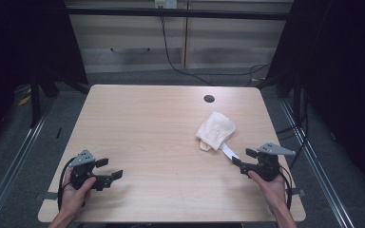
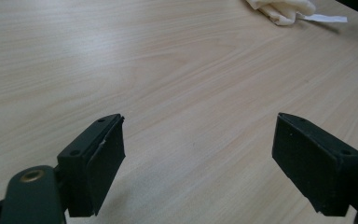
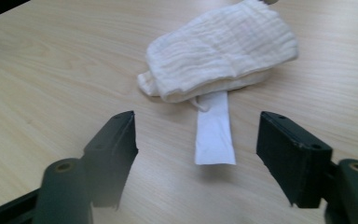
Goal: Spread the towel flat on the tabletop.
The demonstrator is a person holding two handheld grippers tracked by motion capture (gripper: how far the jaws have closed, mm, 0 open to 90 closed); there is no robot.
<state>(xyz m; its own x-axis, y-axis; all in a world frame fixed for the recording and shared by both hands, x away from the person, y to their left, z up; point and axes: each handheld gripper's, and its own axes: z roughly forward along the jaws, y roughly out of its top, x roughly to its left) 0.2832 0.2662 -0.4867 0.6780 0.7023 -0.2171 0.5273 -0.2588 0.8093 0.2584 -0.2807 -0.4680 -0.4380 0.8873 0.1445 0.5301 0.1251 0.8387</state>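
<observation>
Open right tongs [image 3: 198, 158], folded cloth [image 3: 221, 49] beyond

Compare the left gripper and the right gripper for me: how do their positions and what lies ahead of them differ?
The right gripper sits just short of the folded white cloth, with the cloth's white tag lying ahead between its jaws. The left gripper is far from the cloth, over bare table. The right gripper is near the table's right edge, the left gripper near the front left. Both are open and hold nothing.
</observation>
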